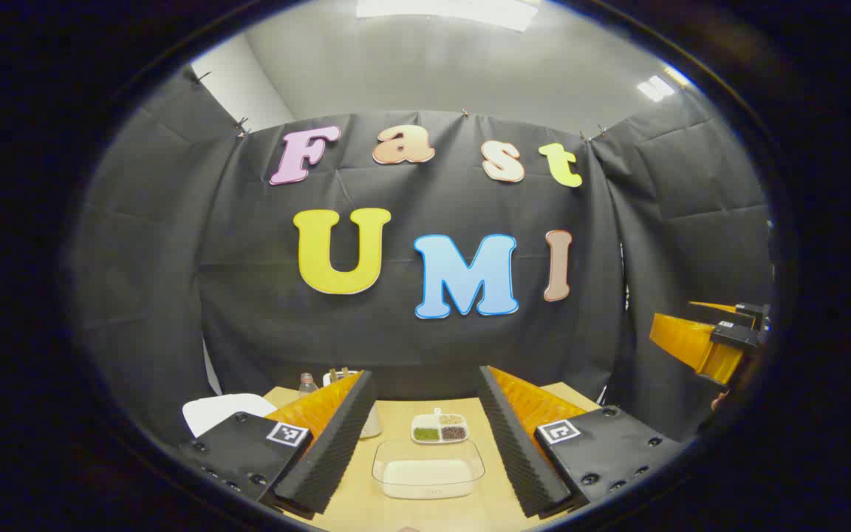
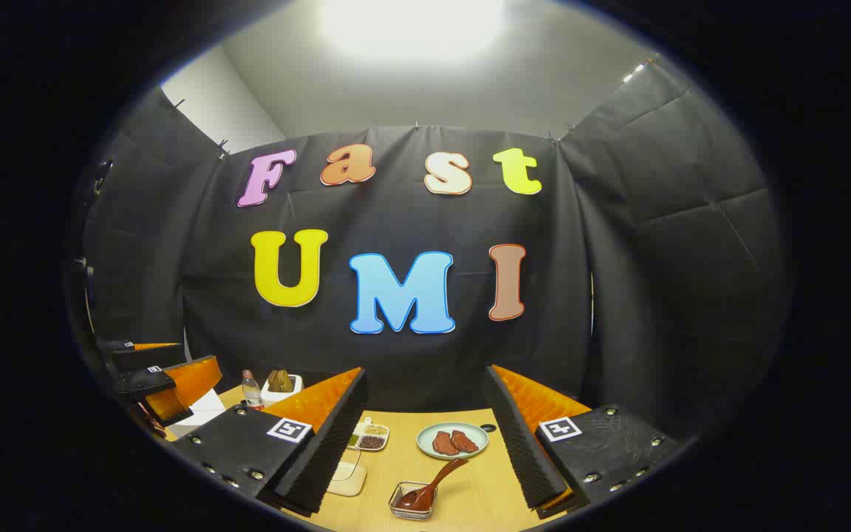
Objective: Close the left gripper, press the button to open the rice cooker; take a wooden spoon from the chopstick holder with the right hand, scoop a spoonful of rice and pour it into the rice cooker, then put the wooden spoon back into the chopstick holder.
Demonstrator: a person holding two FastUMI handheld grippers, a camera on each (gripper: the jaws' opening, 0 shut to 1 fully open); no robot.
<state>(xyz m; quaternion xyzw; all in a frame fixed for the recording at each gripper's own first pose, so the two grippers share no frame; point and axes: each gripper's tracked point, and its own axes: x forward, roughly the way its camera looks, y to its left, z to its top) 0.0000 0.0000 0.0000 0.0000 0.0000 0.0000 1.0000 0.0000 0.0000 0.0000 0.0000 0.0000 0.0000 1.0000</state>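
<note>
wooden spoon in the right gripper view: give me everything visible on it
The wooden spoon looks like dark reddish-brown wood with a glossy finish. Its bowl sits down inside a small clear square holder on the tan table, and the slim handle leans over the holder's rim, rising up and to the right and ending free in the air, just short of the pale green plate. Only the holder touches it. It lies between the right gripper's open jaws, farther off, ungrasped.
</note>
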